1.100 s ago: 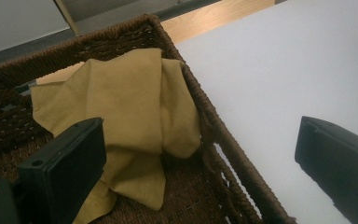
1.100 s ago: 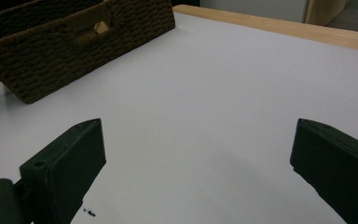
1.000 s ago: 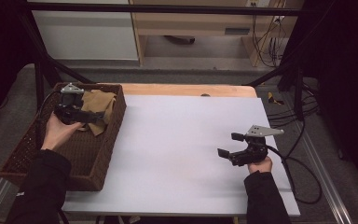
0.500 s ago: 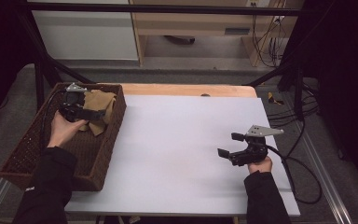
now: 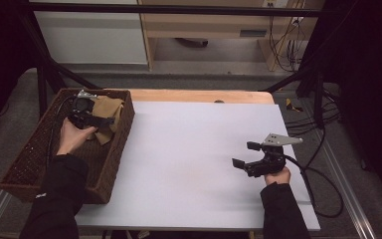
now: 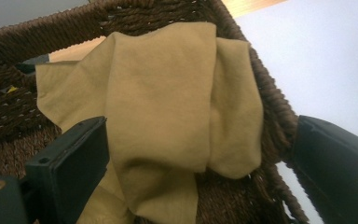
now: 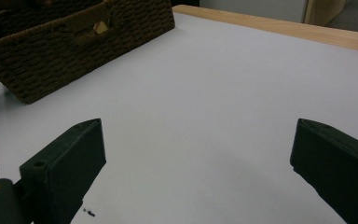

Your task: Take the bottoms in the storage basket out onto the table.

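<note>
Left tongs (image 6: 196, 154) (agape) straddle cloth (image 6: 168, 107) at basket (image 5: 122, 137) rim; right tongs (image 5: 246, 155) agape.

A fixed camera looks forward and down from above the person's side, taking in the whole table (image 5: 194, 164). The left gripper camera sits close inside the basket (image 6: 270, 107), facing a tan cloth (image 6: 168, 102). The right gripper camera looks low across the table toward the same basket (image 7: 74, 51).
</note>
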Tool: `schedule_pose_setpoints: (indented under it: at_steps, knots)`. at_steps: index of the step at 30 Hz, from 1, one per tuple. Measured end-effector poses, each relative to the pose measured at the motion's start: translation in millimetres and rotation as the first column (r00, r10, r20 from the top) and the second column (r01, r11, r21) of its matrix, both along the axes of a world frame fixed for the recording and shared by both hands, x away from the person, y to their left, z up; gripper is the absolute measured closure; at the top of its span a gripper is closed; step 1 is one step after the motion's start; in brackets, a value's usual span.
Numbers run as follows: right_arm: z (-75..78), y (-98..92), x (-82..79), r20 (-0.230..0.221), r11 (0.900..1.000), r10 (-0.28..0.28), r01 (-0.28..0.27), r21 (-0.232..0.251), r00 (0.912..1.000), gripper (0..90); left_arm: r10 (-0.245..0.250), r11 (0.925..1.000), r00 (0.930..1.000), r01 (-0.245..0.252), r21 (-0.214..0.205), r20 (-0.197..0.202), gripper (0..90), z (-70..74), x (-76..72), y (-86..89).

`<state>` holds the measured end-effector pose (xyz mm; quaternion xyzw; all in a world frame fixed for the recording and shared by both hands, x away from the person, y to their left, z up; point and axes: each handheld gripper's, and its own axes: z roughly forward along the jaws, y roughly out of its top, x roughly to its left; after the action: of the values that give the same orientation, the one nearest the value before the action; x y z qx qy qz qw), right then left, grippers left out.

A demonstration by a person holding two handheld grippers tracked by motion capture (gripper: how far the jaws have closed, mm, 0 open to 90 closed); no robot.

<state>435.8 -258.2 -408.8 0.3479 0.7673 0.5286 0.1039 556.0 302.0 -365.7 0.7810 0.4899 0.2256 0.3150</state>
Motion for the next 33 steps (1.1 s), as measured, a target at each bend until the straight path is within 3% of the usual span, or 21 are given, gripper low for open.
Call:
schedule_pose_setpoints:
  at_steps: [12, 15, 25, 33]
  knots:
    - [-0.3, 0.4, 0.0, 0.000, 1.0000, 0.004, -0.004, -0.003, 1.0000, 3.8, 0.010, 0.9997, 0.9998, -0.010, 0.022, -0.014, 3.6, -14.1, 9.6, 2.4]
    - [-0.4, 0.4, 0.1, -0.001, 1.0000, 0.001, -0.001, -0.004, 1.0000, 3.8, 0.013, 0.9999, 0.9995, -0.013, 0.007, -0.030, 3.2, -18.4, 12.0, 2.4]
    - [-0.6, 0.7, 0.2, -0.002, 1.0000, 0.002, -0.002, -0.005, 1.0000, 3.8, 0.023, 0.9989, 0.9972, -0.019, 0.044, -0.072, 1.4, -27.6, 15.6, -0.3]
    - [-0.3, 0.4, 0.1, 0.001, 1.0000, 0.004, -0.004, -0.002, 1.0000, 3.8, 0.042, 0.9960, 0.9961, -0.036, 0.082, -0.078, 0.9, -30.5, 16.3, -4.2]
